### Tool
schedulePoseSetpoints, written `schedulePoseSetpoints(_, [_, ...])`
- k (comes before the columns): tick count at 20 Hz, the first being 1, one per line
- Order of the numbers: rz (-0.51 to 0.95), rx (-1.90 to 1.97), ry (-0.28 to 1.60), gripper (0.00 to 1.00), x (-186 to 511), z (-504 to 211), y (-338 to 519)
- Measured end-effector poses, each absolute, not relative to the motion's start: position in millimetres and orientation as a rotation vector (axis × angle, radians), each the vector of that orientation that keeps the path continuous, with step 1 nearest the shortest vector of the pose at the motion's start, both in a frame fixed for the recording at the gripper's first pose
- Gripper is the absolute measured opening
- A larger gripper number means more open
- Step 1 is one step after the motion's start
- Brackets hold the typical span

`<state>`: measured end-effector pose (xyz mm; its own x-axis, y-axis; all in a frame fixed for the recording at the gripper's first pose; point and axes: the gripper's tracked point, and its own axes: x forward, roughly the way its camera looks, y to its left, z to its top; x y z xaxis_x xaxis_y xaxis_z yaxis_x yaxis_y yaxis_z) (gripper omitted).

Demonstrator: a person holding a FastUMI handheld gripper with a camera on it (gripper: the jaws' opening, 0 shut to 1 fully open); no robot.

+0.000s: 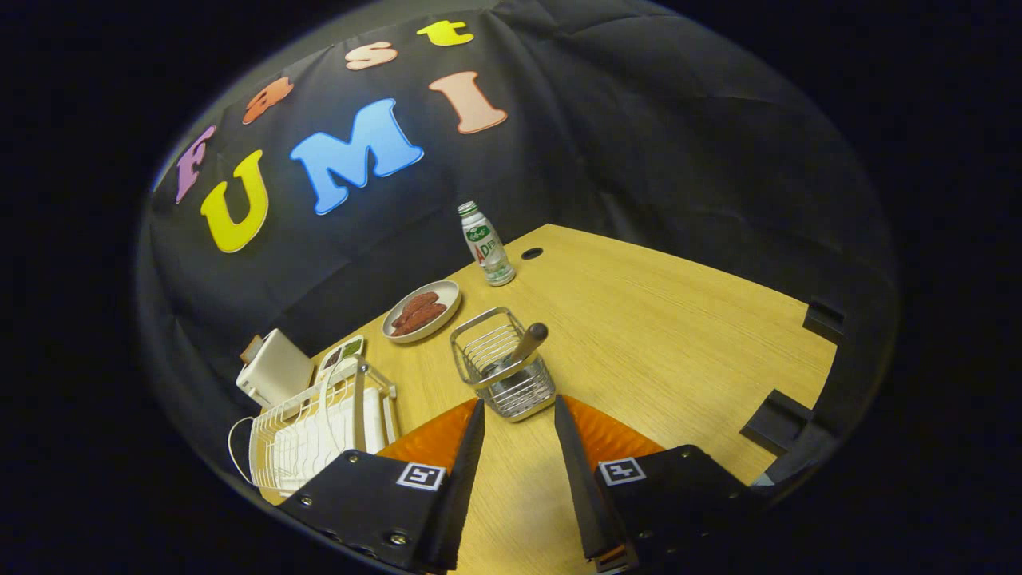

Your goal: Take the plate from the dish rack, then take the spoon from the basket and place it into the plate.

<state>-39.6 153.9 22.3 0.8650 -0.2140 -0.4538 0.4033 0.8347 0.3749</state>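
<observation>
Gripper (519,415) fingers wide, empty. Spoon (528,343) upright in basket (503,375), frame centre: light, stiff, likely slick; grip the handle.

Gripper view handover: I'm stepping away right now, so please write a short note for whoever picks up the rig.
Gripper: open, holding nothing, fingers aimed at the wire basket just ahead.
Spoon: in the basket, handle leaning up.
Dish rack: beside the fingers; I cannot tell if a plate remains in it.
Plate beyond the basket holds food.
Done: unclear.
Left: grasp the spoon, place it in the plate.
</observation>
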Motion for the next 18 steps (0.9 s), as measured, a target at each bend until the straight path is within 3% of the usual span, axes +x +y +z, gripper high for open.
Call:
schedulePoseSetpoints(11, [-0.361, 0.472, 0.374, 0.56, 20.0, 17.1, 125.1])
schedulePoseSetpoints(14, [-0.355, 0.418, 0.367, 0.23, 30.4, 17.4, 123.4])
schedulePoseSetpoints(17, [-0.322, 0.406, 0.318, 0.18, 42.9, 34.7, 130.4])
schedulePoseSetpoints(18, [-0.315, 0.379, 0.321, 0.1, 42.1, 32.9, 131.2])
